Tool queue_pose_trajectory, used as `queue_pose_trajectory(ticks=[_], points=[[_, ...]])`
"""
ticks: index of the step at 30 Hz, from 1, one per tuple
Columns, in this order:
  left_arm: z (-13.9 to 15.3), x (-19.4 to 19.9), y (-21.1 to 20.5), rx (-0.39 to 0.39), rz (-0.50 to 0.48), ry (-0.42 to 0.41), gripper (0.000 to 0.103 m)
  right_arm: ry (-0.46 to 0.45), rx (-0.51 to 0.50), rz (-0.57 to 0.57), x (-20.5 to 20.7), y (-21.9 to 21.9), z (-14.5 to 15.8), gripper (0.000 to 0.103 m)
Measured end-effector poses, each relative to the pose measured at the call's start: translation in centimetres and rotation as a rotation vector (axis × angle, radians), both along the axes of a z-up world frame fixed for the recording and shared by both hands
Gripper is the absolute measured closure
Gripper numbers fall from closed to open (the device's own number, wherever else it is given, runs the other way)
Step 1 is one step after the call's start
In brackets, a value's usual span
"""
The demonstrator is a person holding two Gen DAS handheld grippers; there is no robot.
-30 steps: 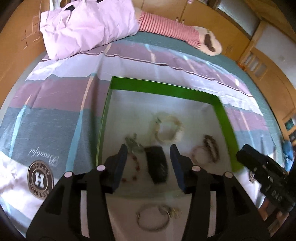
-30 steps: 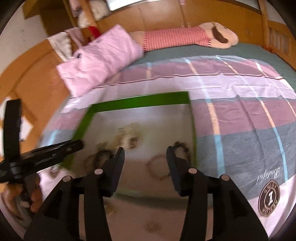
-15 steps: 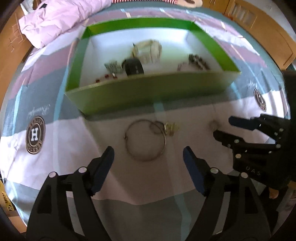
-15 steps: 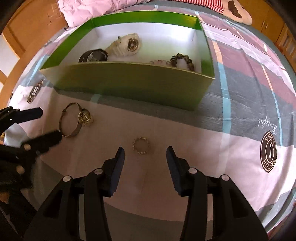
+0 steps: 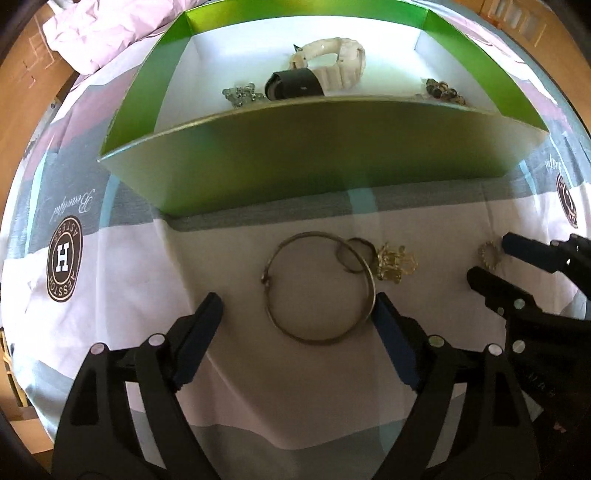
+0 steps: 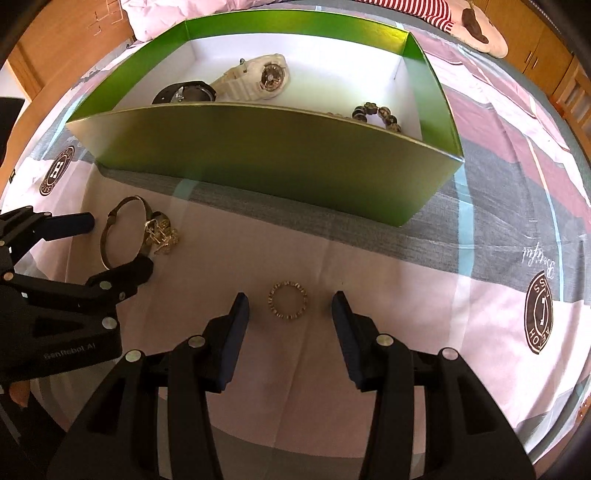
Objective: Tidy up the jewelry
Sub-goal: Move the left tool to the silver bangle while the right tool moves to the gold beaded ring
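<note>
My left gripper point(image 5: 295, 301) points down at the sheet, its jaws opening around a silver bangle point(image 5: 312, 342). The right pad stands at the bangle's rim and the left pad is apart from it. A thin ring point(image 5: 341, 254) and a gold chain cluster point(image 5: 393, 260) lie against the bangle's far side. My right gripper point(image 6: 290, 299) is open, with a small gold ring point(image 6: 288, 317) lying untouched between its fingertips. Behind both stands the green box point(image 6: 258, 147), holding a white watch point(image 6: 258, 79), a black watch point(image 6: 184, 94) and a beaded bracelet point(image 6: 376, 112).
Everything rests on a striped bedsheet point(image 6: 498, 206) with round brown logos. A pink pillow point(image 5: 92, 40) and a striped plush toy point(image 6: 476, 29) lie beyond the box. Wooden cabinets point(image 6: 546, 62) line the far side. The two grippers stand close, side by side.
Both grippers came down from over the box to the sheet in front of it. The left jaws spread wider and now straddle the bangle. The right jaws kept their width.
</note>
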State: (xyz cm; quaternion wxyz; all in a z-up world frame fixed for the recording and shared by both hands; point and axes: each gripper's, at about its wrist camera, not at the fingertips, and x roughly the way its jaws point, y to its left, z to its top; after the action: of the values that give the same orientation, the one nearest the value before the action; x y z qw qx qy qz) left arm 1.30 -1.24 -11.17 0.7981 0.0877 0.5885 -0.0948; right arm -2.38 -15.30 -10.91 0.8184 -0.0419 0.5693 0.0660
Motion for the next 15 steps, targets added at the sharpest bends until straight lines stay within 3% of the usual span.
queue_pose_trajectory(ticks=[4,6,7,8,9,15], points=[[-0.08,0.37,0.15,-0.004,0.011,-0.001,0.021,-0.016,-0.004,-0.002,-0.19,0.1,-0.02,0.056],[0.22,0.35,0.24,-0.015,0.012,-0.009,0.04,-0.024,0.004,-0.008,-0.31,0.06,0.14,0.059],[0.43,0.58,0.23,-0.016,0.014,-0.011,0.042,-0.028,0.009,-0.008,-0.42,0.12,0.2,0.068],[0.56,0.62,0.37,-0.018,0.019,-0.011,0.042,-0.034,0.011,-0.007,-0.27,0.08,0.29,0.077],[0.6,0.71,0.57,-0.021,0.028,-0.008,0.042,-0.036,0.015,-0.006,0.05,0.04,0.34,0.08],[0.68,0.69,0.94,-0.006,0.046,-0.02,0.042,-0.046,0.025,-0.018,0.54,0.2,0.57,0.082]])
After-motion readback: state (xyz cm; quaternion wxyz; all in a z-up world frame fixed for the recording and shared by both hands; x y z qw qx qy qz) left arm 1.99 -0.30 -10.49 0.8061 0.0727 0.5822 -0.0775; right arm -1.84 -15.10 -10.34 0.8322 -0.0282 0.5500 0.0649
